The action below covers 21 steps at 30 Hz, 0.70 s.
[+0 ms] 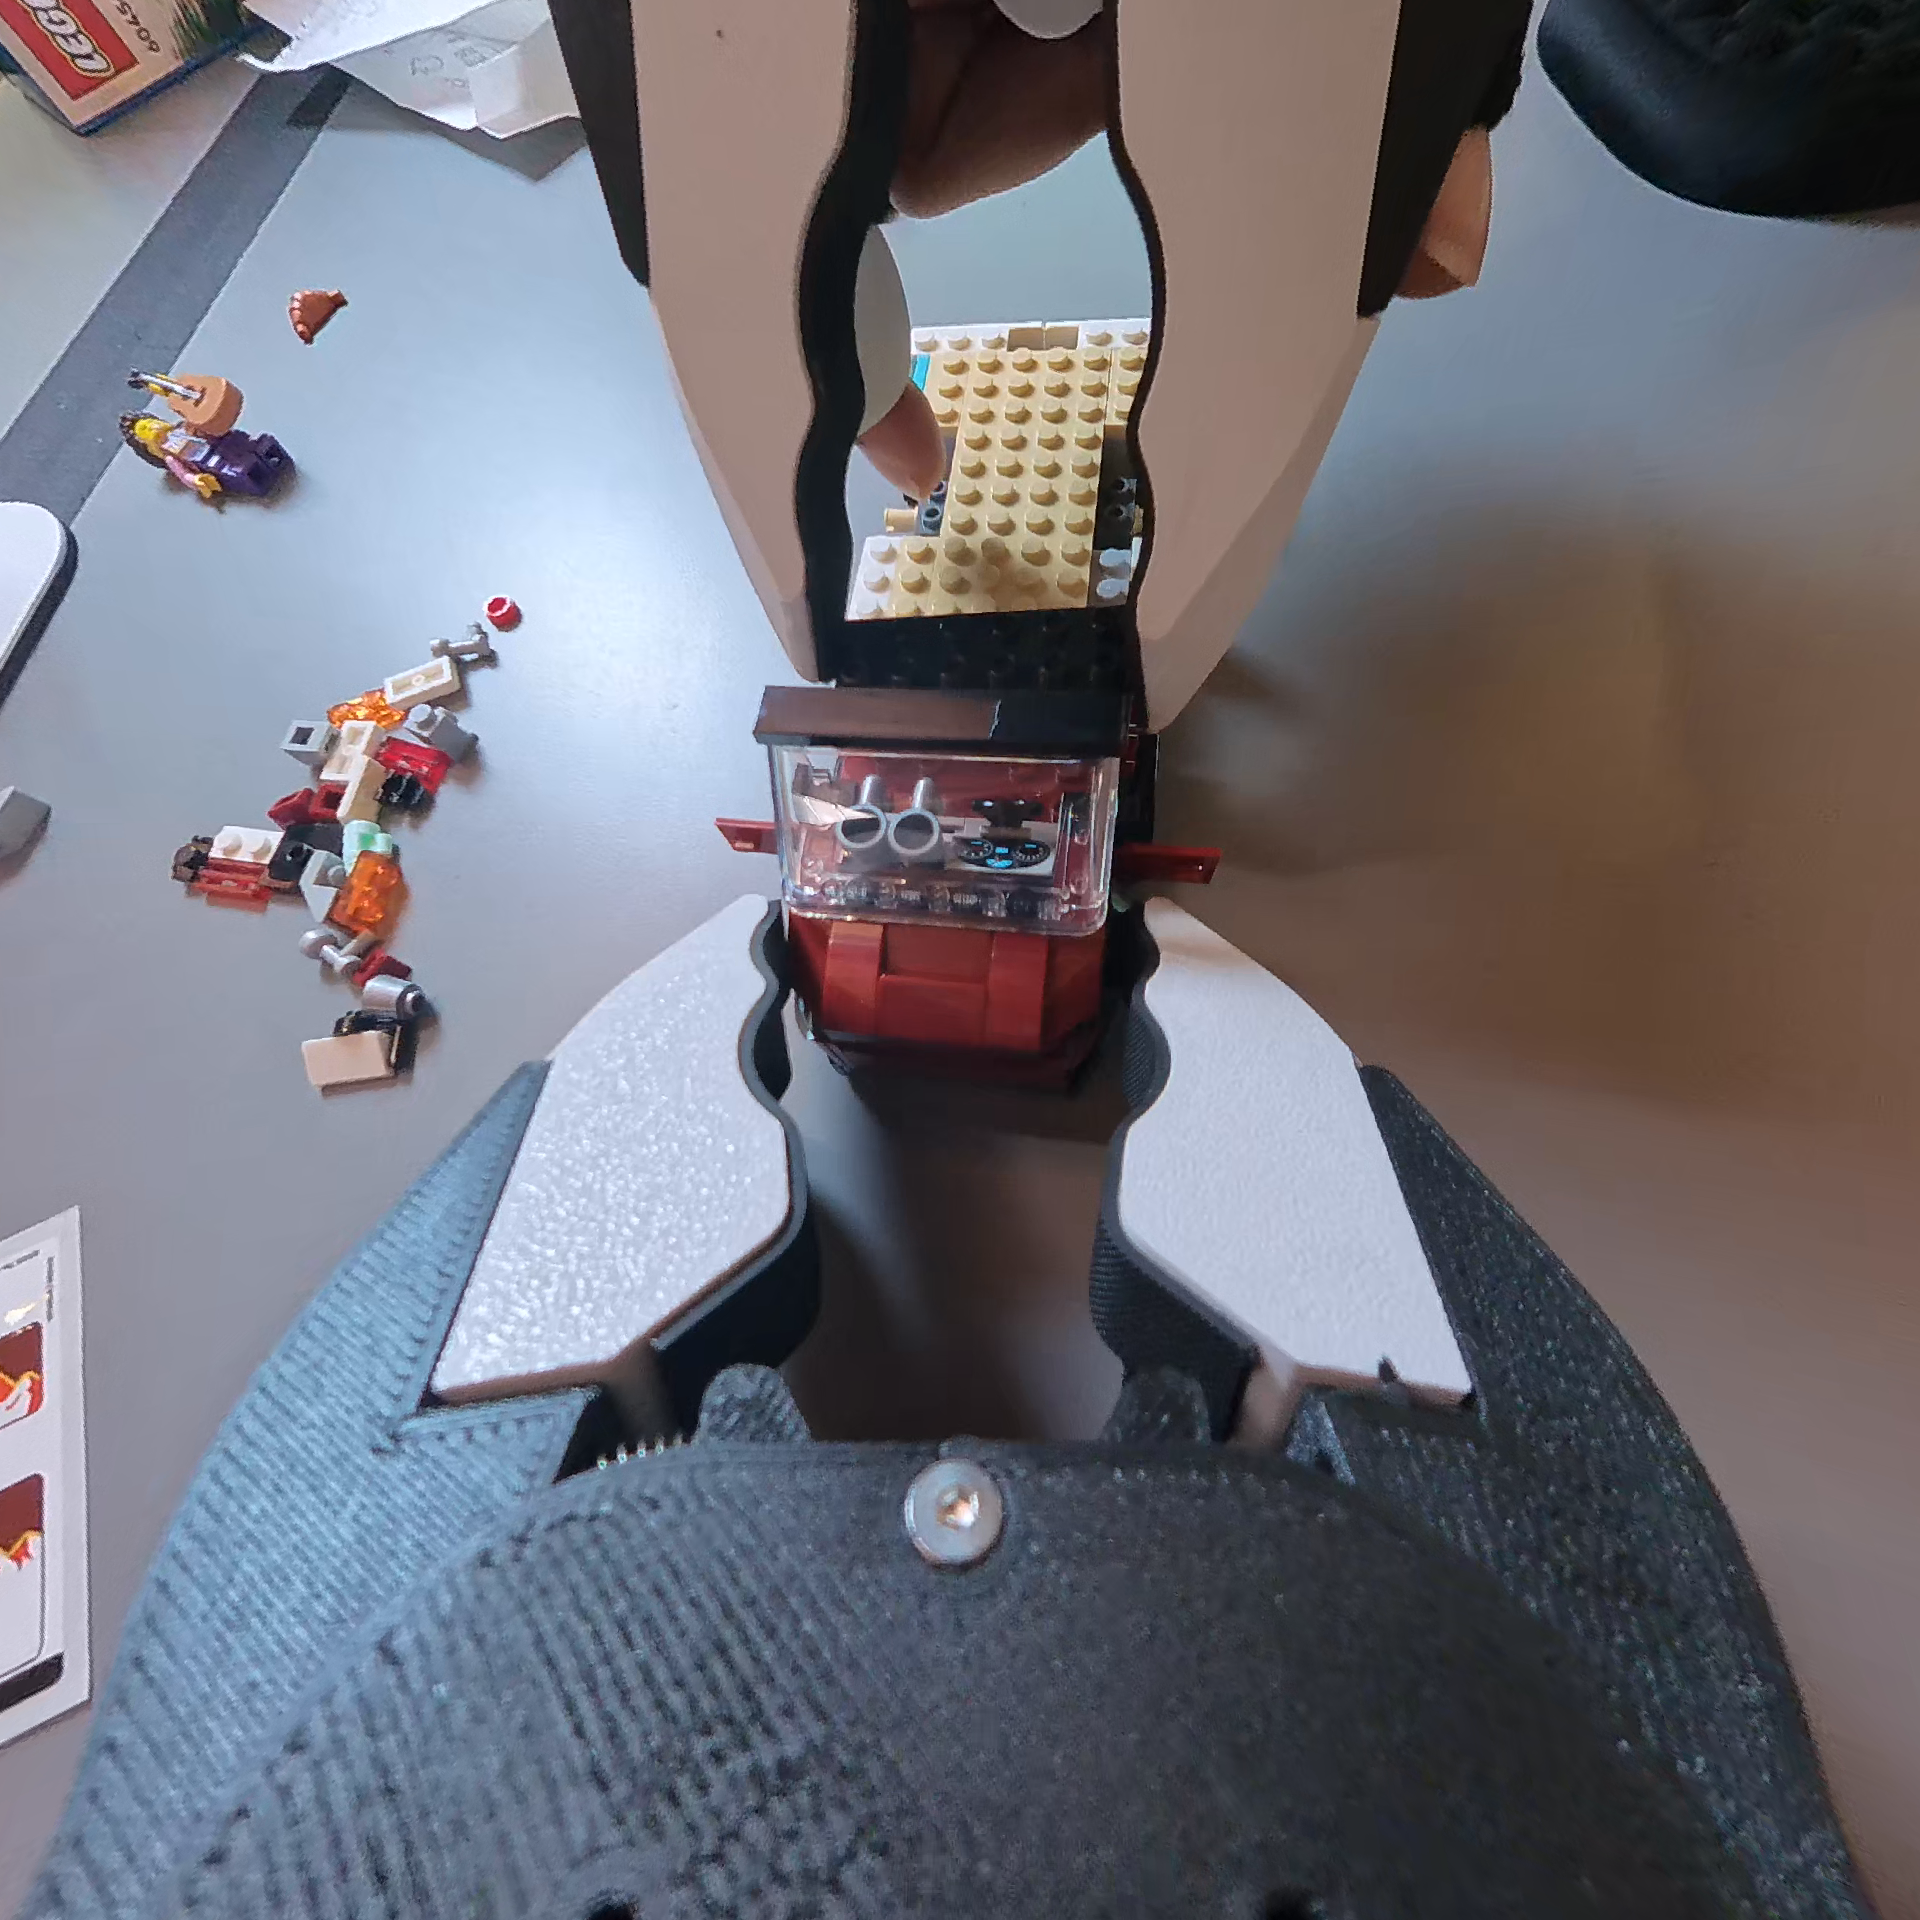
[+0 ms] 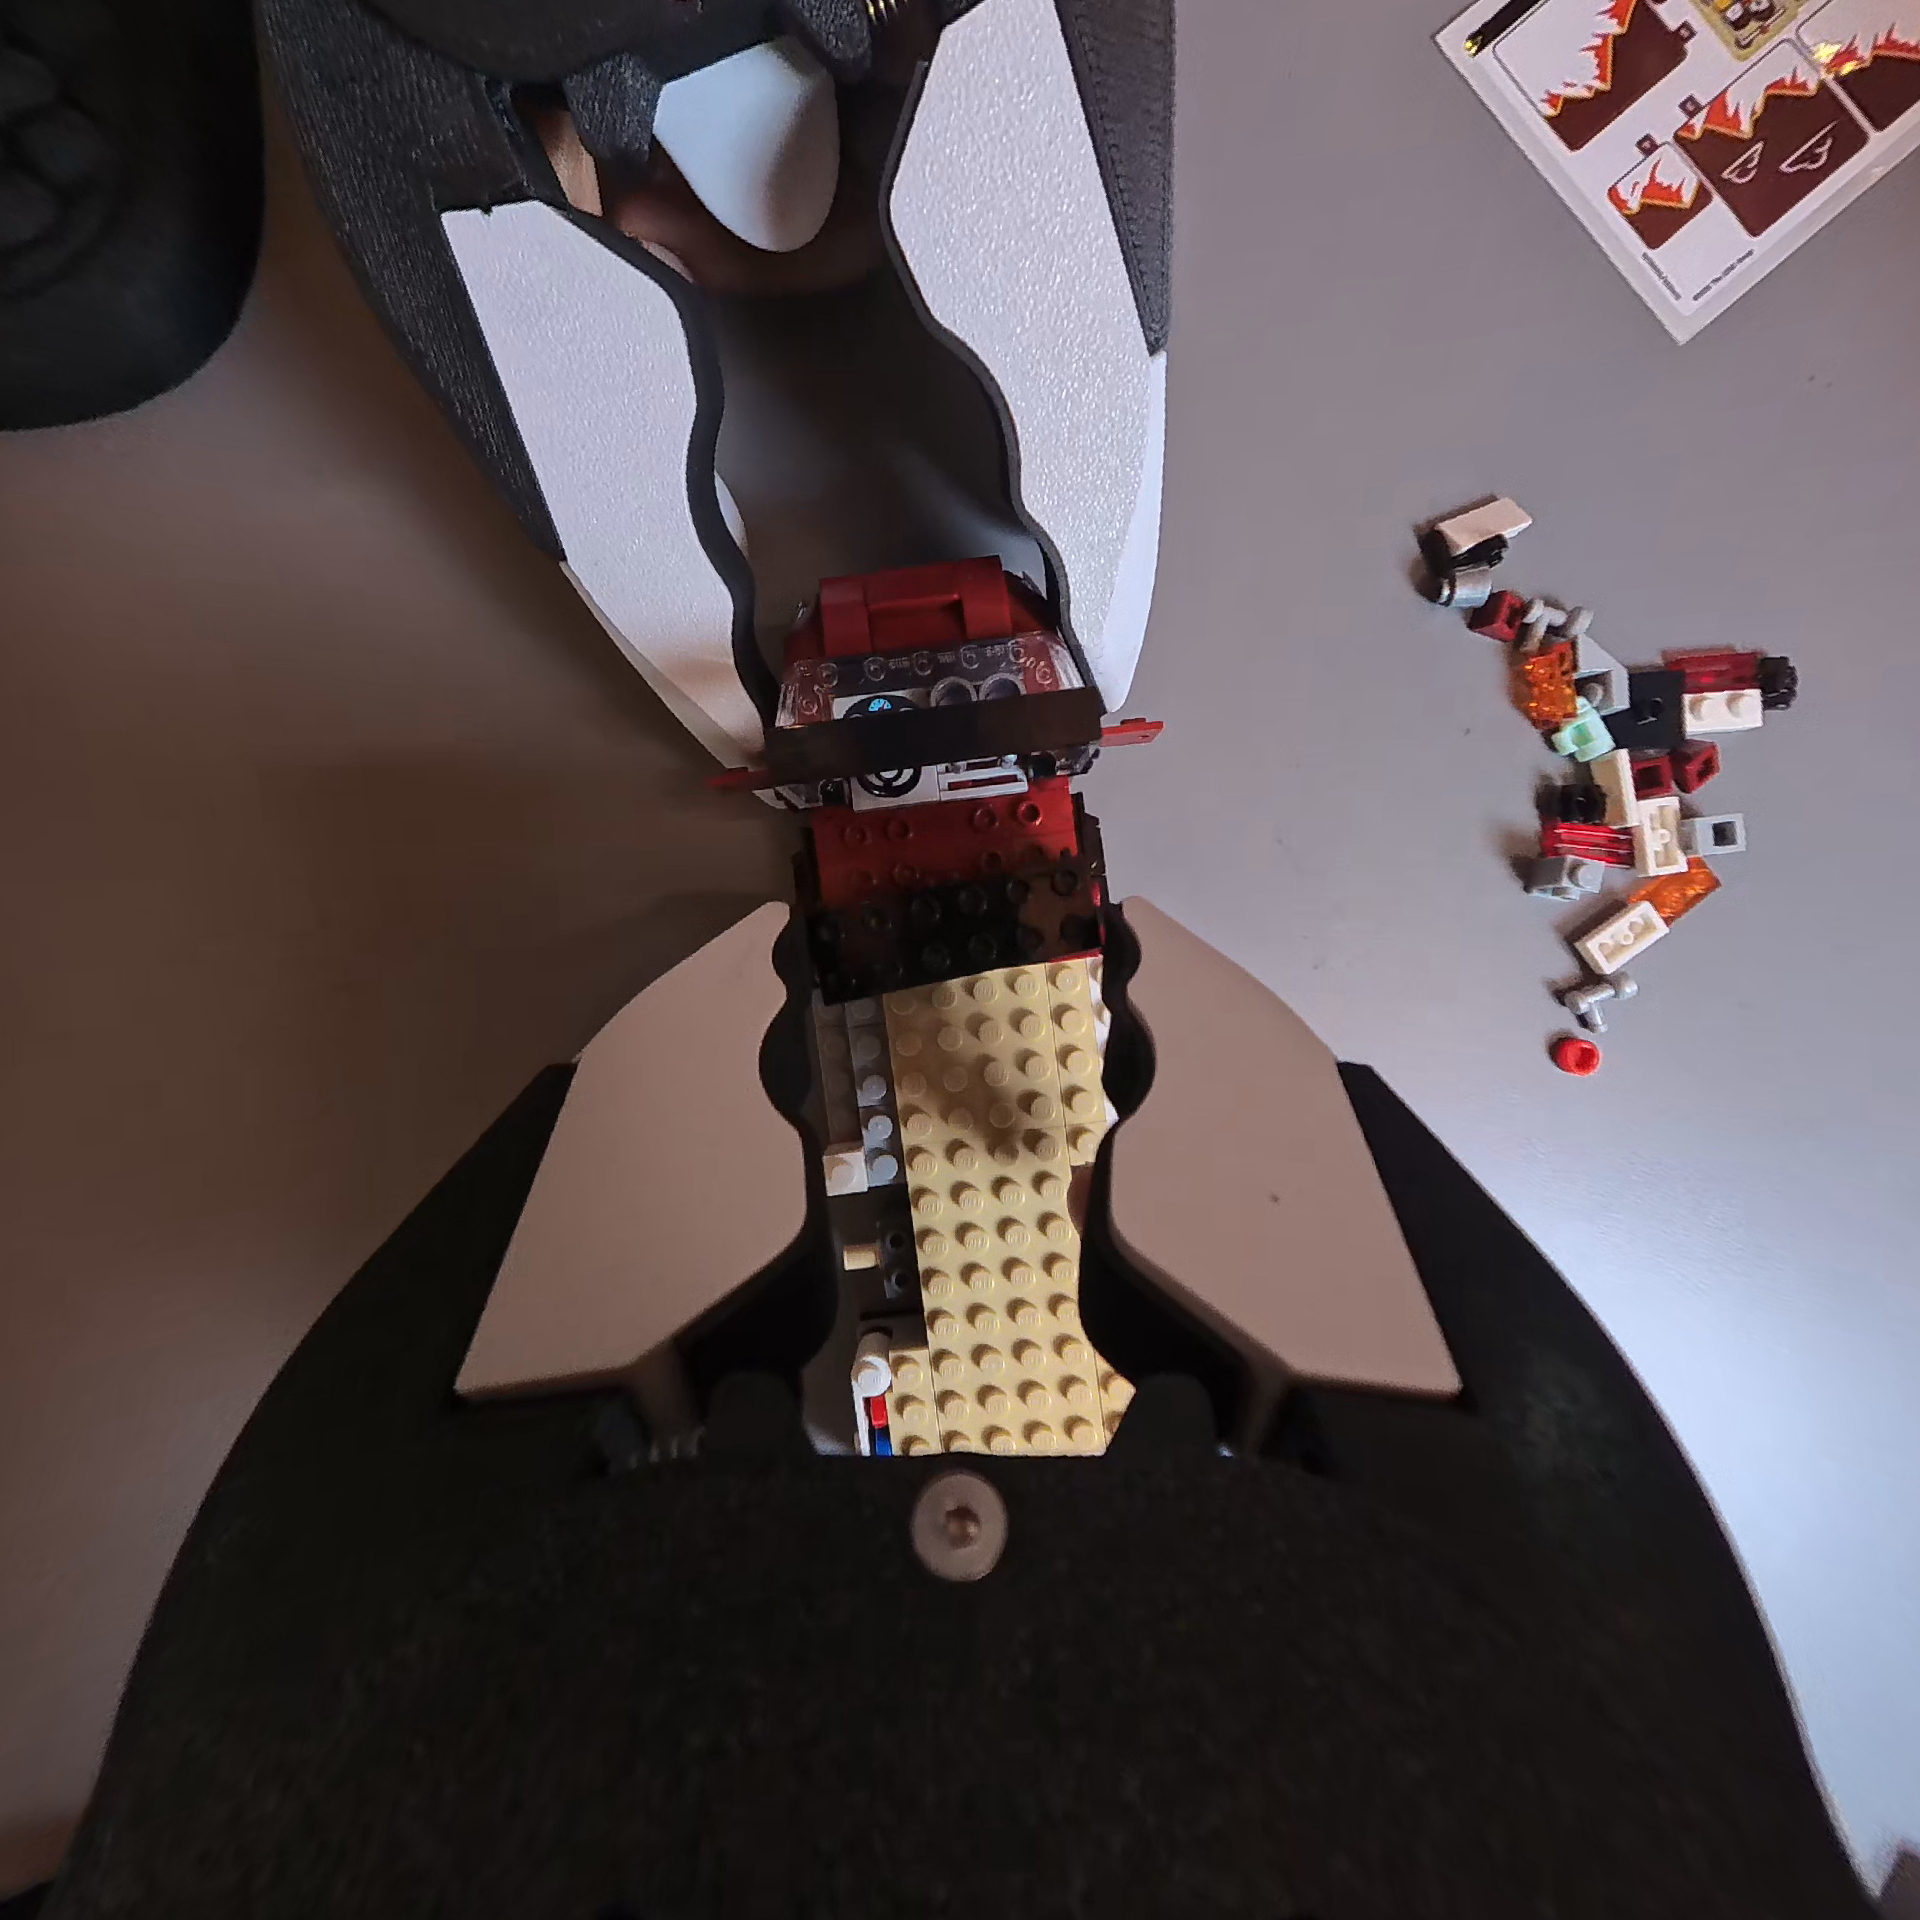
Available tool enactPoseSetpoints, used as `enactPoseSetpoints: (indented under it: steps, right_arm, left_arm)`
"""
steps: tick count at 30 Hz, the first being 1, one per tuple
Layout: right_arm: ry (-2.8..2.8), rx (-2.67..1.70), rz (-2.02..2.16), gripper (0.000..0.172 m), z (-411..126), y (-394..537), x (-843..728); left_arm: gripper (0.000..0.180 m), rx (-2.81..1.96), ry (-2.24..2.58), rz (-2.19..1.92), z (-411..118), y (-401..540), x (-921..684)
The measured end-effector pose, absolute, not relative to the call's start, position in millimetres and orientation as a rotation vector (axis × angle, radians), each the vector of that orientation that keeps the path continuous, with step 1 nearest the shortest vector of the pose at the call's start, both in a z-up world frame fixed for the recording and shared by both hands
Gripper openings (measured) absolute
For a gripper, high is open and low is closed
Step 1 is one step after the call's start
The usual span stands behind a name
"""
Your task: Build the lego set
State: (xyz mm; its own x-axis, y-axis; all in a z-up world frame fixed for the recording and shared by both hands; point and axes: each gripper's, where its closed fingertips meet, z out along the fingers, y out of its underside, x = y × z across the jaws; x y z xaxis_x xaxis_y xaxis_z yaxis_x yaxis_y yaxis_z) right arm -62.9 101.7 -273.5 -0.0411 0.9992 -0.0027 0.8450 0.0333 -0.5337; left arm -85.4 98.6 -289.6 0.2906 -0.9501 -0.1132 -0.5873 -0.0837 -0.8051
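A brick-built truck lies between my two grippers, which face each other over the grey table [image 1: 1507, 831]. It has a dark red hood [image 1: 935, 987], a clear windshield [image 1: 940, 831] and a tan studded bed [image 1: 1023, 488]. My left gripper [image 1: 961, 987] is shut on the hood, with the pads against its sides. It shows at the top of the right wrist view [image 2: 925, 717]. My right gripper [image 2: 951, 956] is shut on the truck's black and tan rear [image 2: 997, 1195]. It shows at the top of the left wrist view [image 1: 987, 675]. A person's fingertip [image 1: 904, 436] shows beside the bed.
A pile of small loose bricks [image 1: 353, 831] [image 2: 1621, 779] lies on the table to one side, with a red round stud [image 1: 502, 611] near it. A minifigure [image 1: 208, 447], a sticker sheet [image 2: 1704, 135] and a toy box [image 1: 94, 52] lie farther out. A dark object [image 1: 1745, 94] sits at the far edge. The tips of both grippers are at nearly the same place.
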Motion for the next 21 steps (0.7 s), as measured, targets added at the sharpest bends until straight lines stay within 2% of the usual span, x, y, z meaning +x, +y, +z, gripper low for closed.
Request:
enactPoseSetpoints:
  steps: [21]
  right_arm:
    - [-1.982, -1.767, 0.615, 0.062, -263.6, 96.3, -61.5]
  left_arm:
    - [0.061, -1.768, 1.399, -0.611, -288.8, 94.3, -91.1]
